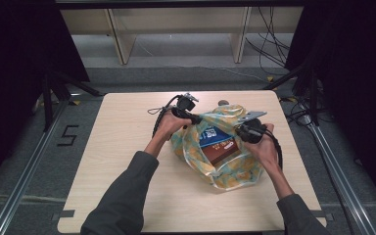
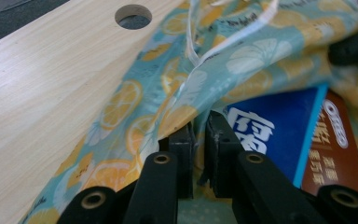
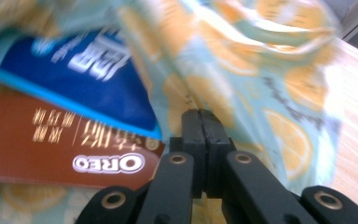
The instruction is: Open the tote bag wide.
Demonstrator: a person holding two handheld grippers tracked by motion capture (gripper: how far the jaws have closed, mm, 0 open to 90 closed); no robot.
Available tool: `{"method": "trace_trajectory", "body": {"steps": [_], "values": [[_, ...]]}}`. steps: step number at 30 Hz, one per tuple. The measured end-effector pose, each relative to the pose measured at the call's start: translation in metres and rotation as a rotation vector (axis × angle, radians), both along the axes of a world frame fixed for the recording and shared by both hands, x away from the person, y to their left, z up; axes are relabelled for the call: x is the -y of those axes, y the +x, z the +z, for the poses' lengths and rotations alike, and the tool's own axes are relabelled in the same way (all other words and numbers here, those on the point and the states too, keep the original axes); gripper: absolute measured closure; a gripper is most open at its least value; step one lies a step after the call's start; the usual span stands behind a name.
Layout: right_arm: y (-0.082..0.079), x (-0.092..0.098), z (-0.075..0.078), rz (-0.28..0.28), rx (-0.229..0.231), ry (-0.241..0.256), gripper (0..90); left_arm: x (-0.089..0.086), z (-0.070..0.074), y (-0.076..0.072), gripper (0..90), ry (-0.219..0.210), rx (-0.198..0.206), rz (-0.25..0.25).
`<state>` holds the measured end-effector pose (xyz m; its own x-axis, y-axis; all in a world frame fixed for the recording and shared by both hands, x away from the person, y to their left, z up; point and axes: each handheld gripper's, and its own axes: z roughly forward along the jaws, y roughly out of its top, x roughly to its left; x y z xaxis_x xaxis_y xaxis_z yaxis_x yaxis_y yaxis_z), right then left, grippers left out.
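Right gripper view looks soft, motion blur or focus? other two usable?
Right gripper view: likely motion blur, the blue packet and orange-print bag smear, the claw stays sharp. Left gripper view: crisp, slight glare on the bag's folds. High view: table evenly lit, surroundings dark.

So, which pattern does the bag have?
The bag has orange slices on light teal, clearest in the left gripper view.

The high view looks forward and down over the table; both gripper views sit close against the orange-print bag, sharing its blue packet.
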<state>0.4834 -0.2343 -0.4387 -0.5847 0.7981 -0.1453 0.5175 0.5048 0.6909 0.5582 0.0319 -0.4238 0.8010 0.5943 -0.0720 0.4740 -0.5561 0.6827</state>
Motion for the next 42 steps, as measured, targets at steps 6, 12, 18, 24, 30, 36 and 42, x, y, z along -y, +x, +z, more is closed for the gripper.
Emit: {"method": "trace_trajectory", "body": {"steps": [6, 12, 18, 24, 30, 36, 42], "values": [[0.005, 0.021, 0.006, -0.043, 0.02, 0.09, 90.0, 0.0, -0.001, -0.009, 78.3, 0.083, 0.045, -0.034], [0.014, 0.019, -0.007, -0.059, 0.011, 0.045, 90.0, -0.008, -0.01, -0.006, 86.8, 0.1, 0.083, 0.029], [0.016, 0.013, -0.013, -0.051, 0.012, 0.017, 90.0, -0.01, -0.018, -0.008, 78.7, 0.071, 0.078, 0.059], [0.012, 0.009, -0.005, -0.036, 0.015, 0.042, 82.7, -0.008, 0.005, -0.024, 54.8, 0.038, 0.071, 0.042], [0.0, 0.009, 0.011, -0.023, 0.025, 0.121, 72.5, -0.01, 0.02, -0.036, 40.1, -0.029, 0.061, 0.06], [-0.008, 0.012, 0.025, -0.014, 0.052, 0.186, 65.5, -0.018, 0.03, -0.049, 32.5, -0.076, 0.052, 0.065], [-0.021, 0.015, 0.037, 0.005, 0.021, 0.229, 60.0, -0.027, 0.036, -0.066, 27.8, -0.1, 0.06, 0.076]]}}
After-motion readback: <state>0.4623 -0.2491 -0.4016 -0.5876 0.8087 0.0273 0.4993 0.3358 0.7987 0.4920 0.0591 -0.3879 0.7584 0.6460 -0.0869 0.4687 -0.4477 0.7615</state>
